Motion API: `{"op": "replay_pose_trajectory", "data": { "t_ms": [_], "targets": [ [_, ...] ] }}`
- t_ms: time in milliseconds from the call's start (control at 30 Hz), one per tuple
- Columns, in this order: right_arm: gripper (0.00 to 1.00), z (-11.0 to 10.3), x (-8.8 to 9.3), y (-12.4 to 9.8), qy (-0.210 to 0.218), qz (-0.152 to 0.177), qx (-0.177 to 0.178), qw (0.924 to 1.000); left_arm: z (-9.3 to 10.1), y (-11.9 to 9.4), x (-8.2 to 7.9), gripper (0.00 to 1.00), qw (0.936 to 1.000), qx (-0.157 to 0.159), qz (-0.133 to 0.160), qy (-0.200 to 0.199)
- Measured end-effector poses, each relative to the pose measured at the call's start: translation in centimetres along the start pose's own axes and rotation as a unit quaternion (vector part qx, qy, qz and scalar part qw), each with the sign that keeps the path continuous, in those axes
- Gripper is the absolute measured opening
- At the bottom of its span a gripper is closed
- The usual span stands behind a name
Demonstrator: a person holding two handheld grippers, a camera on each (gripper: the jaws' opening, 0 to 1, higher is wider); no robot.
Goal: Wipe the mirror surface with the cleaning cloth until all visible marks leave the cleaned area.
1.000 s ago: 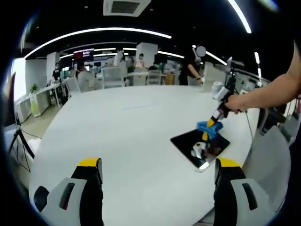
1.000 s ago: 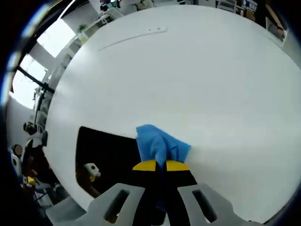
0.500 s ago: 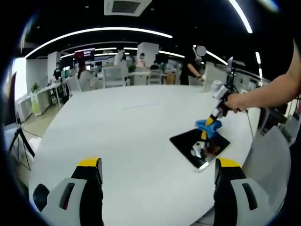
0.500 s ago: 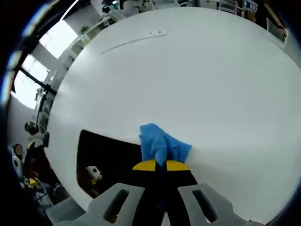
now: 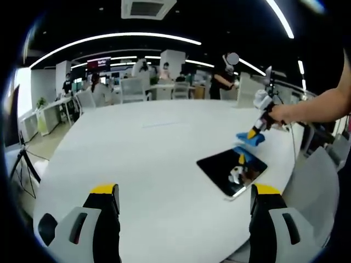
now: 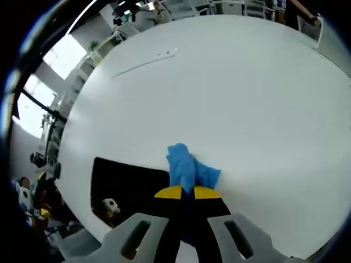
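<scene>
A dark rectangular mirror (image 5: 231, 170) lies flat on the white table (image 5: 148, 159), towards the right in the left gripper view. My right gripper (image 6: 185, 192) is shut on a blue cleaning cloth (image 6: 188, 170). In the left gripper view, that cloth (image 5: 250, 137) hangs in the air just past the mirror's far edge, held by the right gripper (image 5: 255, 131). The right gripper view has the mirror (image 6: 127, 182) at lower left, beside the cloth. My left gripper (image 5: 184, 200) is open over the near part of the table, nothing between its jaws.
A person's forearm (image 5: 315, 107) reaches in from the right. A grey chair (image 5: 315, 186) stands at the table's right edge. Desks, chairs and people (image 5: 137, 82) fill the office beyond the table. A faint seam (image 6: 143, 62) runs across the tabletop's far side.
The right gripper has lifted the blue cloth off the mirror's far corner and carried it up and away. The left gripper has stayed still.
</scene>
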State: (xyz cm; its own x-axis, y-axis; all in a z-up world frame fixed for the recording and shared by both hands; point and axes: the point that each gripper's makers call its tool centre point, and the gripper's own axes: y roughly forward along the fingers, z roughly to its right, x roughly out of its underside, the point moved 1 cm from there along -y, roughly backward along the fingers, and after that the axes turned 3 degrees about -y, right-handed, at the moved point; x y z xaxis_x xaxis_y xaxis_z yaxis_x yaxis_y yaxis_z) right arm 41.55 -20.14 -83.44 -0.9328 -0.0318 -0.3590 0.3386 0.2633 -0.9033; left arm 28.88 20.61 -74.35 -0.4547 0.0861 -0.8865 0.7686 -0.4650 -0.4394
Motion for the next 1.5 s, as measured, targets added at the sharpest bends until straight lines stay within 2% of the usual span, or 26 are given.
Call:
{"op": "replay_pose_trajectory", "data": {
  "t_ms": [300,533,667,900,1033,1100,1200,1267,1300,1333,1367,1400,1433,1500],
  "targets": [
    [0.0,1.9,1.7,0.9,0.015,-0.008,0.018,0.9997,0.1,-0.4,-0.1,1.0,1.0,-0.002,-0.001,0.004],
    [0.01,2.6,3.1,1.9,-0.002,-0.016,0.022,0.9996,-0.3,-0.9,0.0,1.0,1.0,-0.008,-0.002,0.005],
    [0.01,2.7,3.2,2.1,-0.025,-0.013,0.024,0.9993,-0.3,-1.0,0.0,1.0,0.9999,-0.01,-0.003,0.006],
    [0.03,2.3,3.6,1.3,-0.066,-0.006,0.015,0.9977,-0.1,-1.0,-0.1,1.0,0.9999,-0.009,-0.002,0.009],
    [0.1,2.4,4.0,-0.4,-0.08,0.017,0.001,0.9966,-0.3,-0.9,-0.1,1.0,0.9999,-0.009,-0.002,0.01],
    [0.13,2.9,4.0,-1.8,-0.086,0.043,0.002,0.9954,-0.3,-0.8,-0.1,1.0,0.9999,-0.008,-0.003,0.012],
    [0.2,3.9,4.0,-3.3,-0.111,0.075,-0.004,0.9909,-0.1,-0.7,-0.2,1.0,0.9999,-0.004,-0.003,0.014],
    [0.23,4.1,4.0,-4.3,-0.147,0.101,-0.018,0.9838,-0.1,-0.6,-0.2,1.0,0.9998,-0.001,-0.004,0.018],
    [0.25,4.5,4.3,-5.2,-0.153,0.109,-0.008,0.9822,-0.1,-0.6,-0.2,1.0,0.9998,0.0,-0.004,0.019],
    [0.27,4.2,4.4,-5.7,-0.164,0.119,-0.02,0.9791,-0.1,-0.6,-0.2,1.0,0.9998,0.001,-0.004,0.022],
    [0.3,3.9,4.5,-6.2,-0.182,0.136,-0.038,0.9732,-0.2,-0.5,-0.1,1.0,0.9997,0.002,-0.004,0.023],
    [0.35,3.9,4.6,-6.6,-0.187,0.145,-0.039,0.9709,-0.3,-0.5,0.1,1.0,0.9997,0.003,-0.004,0.025],
    [0.41,3.6,4.5,-7.5,-0.207,0.169,-0.043,0.9628,-0.4,-0.5,0.2,1.0,0.9997,0.003,-0.004,0.025],
    [0.51,4.4,4.3,-8.4,-0.233,0.196,-0.027,0.9522,-0.4,-0.5,0.3,1.0,0.9996,0.004,-0.006,0.027]
  ]
}}
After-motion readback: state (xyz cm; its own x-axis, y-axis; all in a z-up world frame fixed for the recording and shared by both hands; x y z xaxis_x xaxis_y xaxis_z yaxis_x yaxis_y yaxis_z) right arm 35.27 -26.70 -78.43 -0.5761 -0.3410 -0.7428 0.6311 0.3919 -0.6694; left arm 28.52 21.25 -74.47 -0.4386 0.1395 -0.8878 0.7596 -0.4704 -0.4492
